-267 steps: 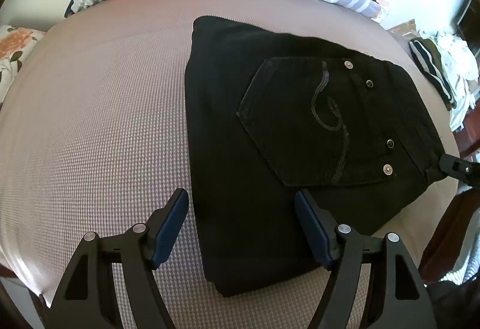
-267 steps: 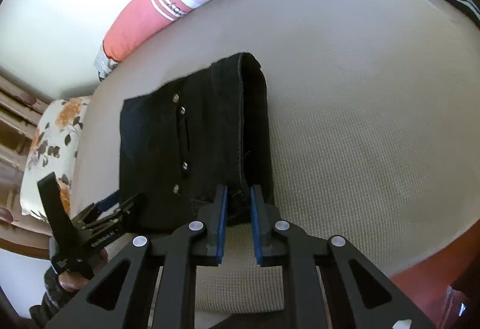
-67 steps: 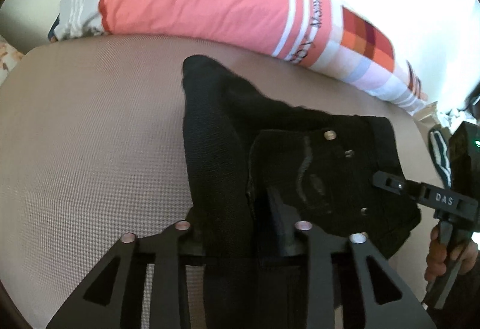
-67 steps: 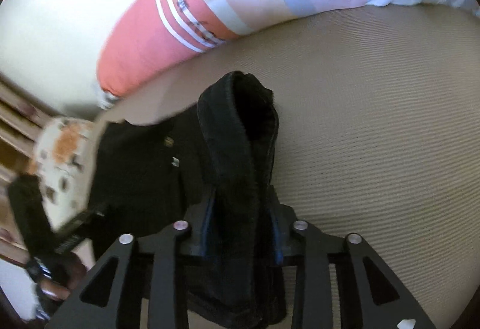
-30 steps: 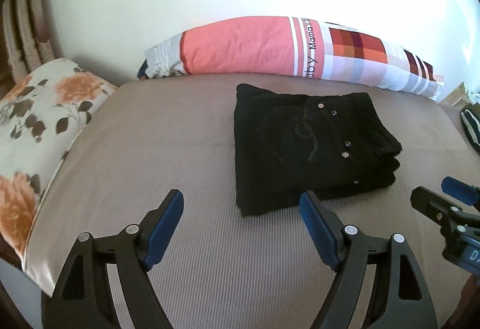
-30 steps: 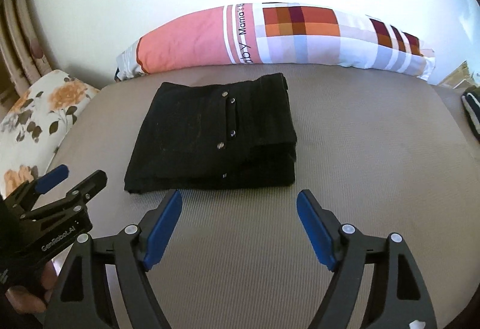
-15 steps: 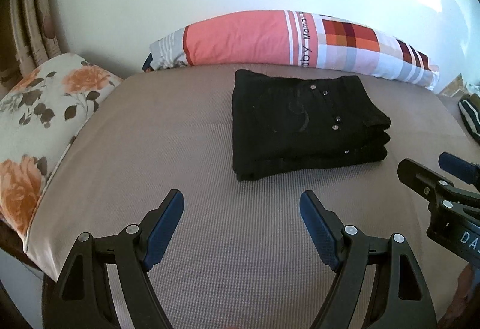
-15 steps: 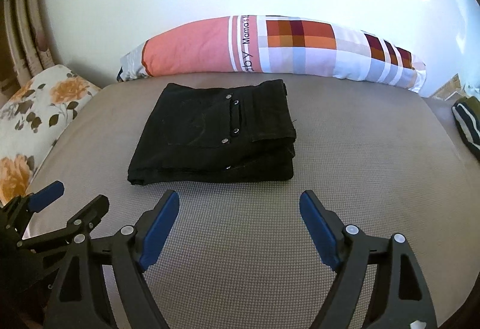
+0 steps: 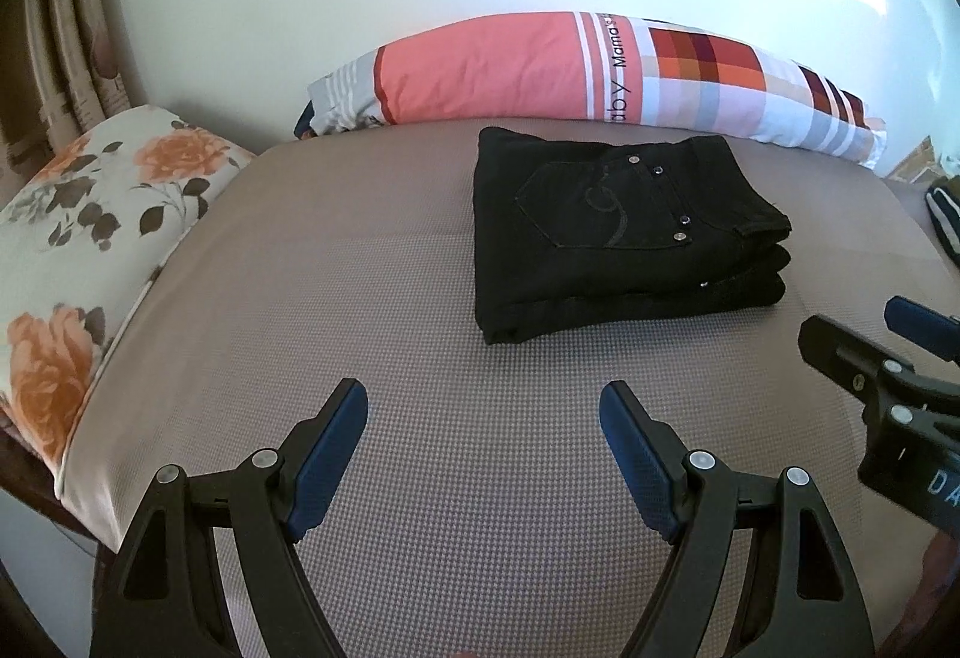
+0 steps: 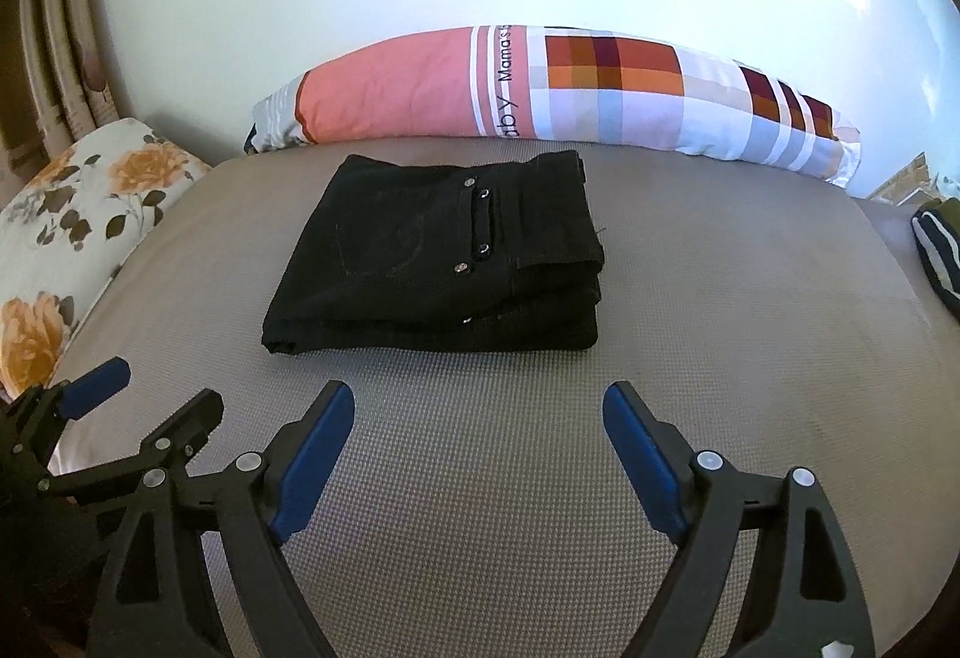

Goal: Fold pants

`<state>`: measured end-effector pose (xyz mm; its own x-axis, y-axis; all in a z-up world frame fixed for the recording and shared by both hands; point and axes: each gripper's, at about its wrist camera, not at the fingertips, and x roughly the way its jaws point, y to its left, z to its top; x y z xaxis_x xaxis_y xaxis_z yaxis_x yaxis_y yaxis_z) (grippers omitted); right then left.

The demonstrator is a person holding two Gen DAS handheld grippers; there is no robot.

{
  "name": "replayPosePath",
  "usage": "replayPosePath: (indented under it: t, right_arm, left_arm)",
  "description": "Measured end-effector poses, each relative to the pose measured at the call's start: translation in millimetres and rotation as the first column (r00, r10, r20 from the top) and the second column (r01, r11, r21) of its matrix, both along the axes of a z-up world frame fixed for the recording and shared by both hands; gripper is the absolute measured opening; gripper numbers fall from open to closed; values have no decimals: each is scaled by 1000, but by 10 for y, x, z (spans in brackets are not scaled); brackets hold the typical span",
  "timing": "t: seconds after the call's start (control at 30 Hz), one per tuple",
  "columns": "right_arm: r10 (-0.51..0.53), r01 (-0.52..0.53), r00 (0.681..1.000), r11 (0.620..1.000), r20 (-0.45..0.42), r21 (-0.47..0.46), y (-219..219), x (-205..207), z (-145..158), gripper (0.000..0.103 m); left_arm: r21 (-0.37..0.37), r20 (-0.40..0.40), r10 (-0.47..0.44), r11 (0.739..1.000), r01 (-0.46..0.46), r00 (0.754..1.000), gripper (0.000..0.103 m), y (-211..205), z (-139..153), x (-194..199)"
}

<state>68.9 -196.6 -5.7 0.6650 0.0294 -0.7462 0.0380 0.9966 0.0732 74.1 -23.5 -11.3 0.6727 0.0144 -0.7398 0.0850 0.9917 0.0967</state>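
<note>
The black pants [image 9: 618,232] lie folded into a compact stack on the beige bed [image 9: 360,298], back pocket and rivets on top. They also show in the right wrist view [image 10: 444,262]. My left gripper [image 9: 485,406] is open and empty, hovering over the bed well short of the pants. My right gripper [image 10: 477,409] is open and empty, also back from the stack. The right gripper shows at the right edge of the left wrist view [image 9: 864,352]; the left gripper shows at the lower left of the right wrist view [image 10: 144,406].
A long pink and checked pillow [image 9: 570,76] lies along the wall behind the pants. A floral pillow [image 9: 78,238] sits at the left. A striped dark garment [image 10: 936,256] lies at the right edge of the bed.
Both grippers let go of the pants, opened and drew back from the stack. Over the last second they kept easing back and the view rose slightly.
</note>
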Motion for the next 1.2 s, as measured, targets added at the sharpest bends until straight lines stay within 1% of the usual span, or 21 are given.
replayPosePath:
  t: [0.43,0.7,1.2]
  right_arm:
    - [1,0,1000,1000,-26,11,18,-25,-91,83]
    - [-1,0,999,1000,-34,-11,36,-21,-124,83]
    - [-2,1,998,1000,-57,-11,25,3,-175,83]
  left_arm:
    - [3,-6,3,1000,-3,1000,80,14,-34,-18]
    - [6,-14,7,1000,-7,1000,80,30,-53,7]
    - [8,-24,5,1000,-5,1000,80,32,-94,20]
